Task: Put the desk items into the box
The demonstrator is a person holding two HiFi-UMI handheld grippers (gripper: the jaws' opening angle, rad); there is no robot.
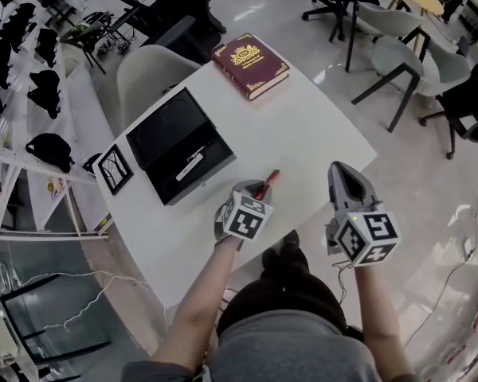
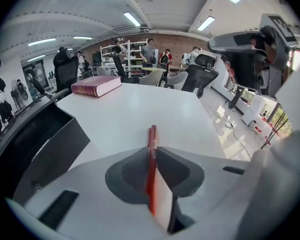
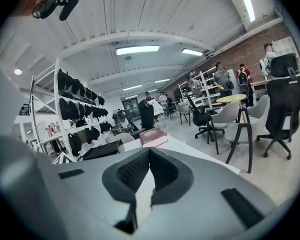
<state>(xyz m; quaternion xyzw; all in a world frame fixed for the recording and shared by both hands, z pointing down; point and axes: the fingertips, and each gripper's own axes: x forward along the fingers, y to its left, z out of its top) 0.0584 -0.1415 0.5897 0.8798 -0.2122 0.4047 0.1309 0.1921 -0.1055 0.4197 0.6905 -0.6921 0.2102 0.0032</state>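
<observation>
Low over the table (image 1: 303,126), left tongs (image 1: 251,189) pinch a red pen (image 1: 269,178); right tongs (image 1: 340,169) hover closed.

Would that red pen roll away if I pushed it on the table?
Probably: the pen looks thin and round, and the table looks smooth. It seems stiff, since it pokes straight out of the left gripper without drooping. Being so slim, it's likely light.

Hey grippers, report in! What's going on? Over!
Left gripper shut on red pen. Right gripper shut, empty. Black box open, left of pen; nothing between them.
</observation>
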